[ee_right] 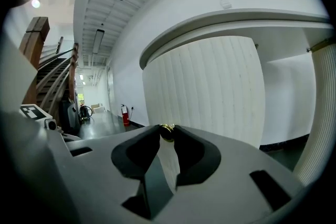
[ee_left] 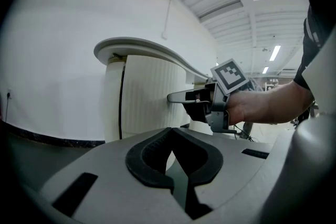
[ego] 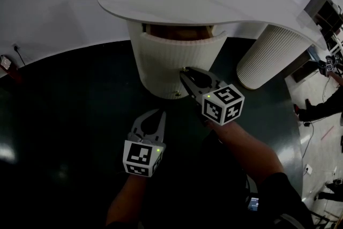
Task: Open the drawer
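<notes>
Right tongs [ego: 185, 72]: I am clenching the drawer's [ego: 177, 61] brass knob [ee_right: 167, 132].
Left tongs [ego: 159, 113]: hanging closed, empty, lower centre.
Pull: I am aiming straight, level, grip firm.

The drawer [ego: 177, 64] is ribbed cream, its knob [ee_right: 167, 132] gold, the floor [ego: 69, 110] dark green, the 2 marker cubes [ego: 223, 104] black-and-white.

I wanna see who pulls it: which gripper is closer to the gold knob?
Right. The right gripper pinches the gold knob on the drawer; the left gripper sits back, touching nothing.
</notes>
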Tool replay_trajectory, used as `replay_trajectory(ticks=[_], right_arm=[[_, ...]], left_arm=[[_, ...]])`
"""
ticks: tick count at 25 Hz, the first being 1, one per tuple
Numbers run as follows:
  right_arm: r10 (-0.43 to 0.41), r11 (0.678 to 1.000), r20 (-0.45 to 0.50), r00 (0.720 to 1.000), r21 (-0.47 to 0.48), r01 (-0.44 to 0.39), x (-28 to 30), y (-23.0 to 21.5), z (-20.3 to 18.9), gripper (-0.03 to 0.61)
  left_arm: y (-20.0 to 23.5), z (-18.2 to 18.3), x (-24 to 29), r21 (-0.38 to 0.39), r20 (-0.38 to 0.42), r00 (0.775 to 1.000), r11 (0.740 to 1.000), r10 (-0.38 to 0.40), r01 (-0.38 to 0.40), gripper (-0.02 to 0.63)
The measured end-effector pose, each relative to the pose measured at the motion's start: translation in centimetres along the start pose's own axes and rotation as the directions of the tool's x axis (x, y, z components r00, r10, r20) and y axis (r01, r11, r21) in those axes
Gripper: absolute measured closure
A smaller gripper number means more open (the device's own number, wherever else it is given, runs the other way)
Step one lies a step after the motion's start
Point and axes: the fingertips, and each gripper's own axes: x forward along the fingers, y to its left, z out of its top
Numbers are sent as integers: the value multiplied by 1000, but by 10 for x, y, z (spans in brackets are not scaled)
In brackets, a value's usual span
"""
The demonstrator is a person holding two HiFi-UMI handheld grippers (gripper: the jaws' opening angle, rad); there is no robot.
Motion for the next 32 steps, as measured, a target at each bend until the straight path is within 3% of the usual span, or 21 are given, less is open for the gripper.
replay_trajectory(ticks=[12,23,32], right_arm=[[-4,1000,0,1000,-16,4,8,-7,2,489],[-18,1000,9,1000,24,18,25,-24,8,489],[22,999,11,1000,44,-23,7,-9,3,492]], left_arm=[[-9,-2,13,9,-12,1000,1000,-20,20,607],[-6,-20,-5,-14,-32,999,999,34,-35,607],[-19,-11,-11,7,-5,999,999,38,-38,607]])
